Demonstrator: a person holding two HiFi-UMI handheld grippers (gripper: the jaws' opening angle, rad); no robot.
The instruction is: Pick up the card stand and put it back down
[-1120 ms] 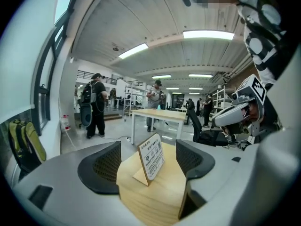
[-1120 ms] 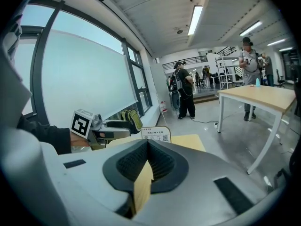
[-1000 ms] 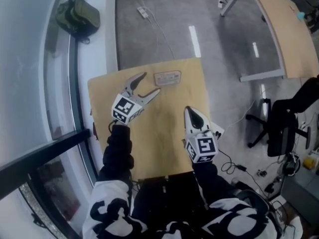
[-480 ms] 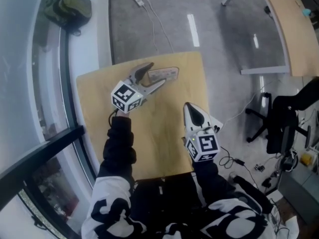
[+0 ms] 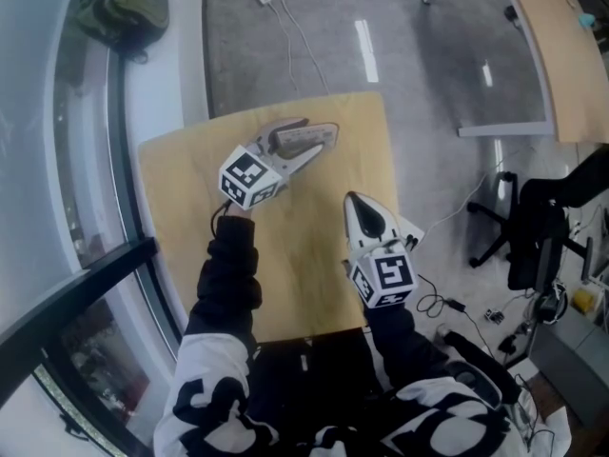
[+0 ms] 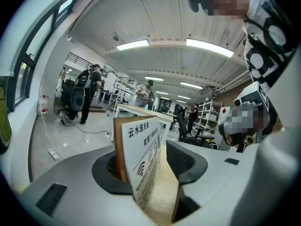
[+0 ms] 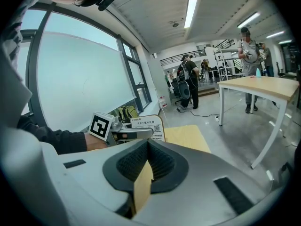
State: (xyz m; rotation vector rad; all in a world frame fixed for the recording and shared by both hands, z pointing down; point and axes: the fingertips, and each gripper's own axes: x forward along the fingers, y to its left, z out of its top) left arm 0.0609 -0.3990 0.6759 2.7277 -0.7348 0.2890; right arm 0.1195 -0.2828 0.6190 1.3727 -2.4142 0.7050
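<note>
Card stand [image 6: 141,157] between left gripper's [image 5: 314,135] just-closing jaws, apparently ungripped.

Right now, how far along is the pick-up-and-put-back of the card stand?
Done: the left gripper is at the card stand, which stands upright between its jaws. In hand: those jaws have just been closing, but a gap shows on one side, so there is no grip yet. Left: grip, lift, then set it back on the table. The right gripper is shut and empty.
</note>
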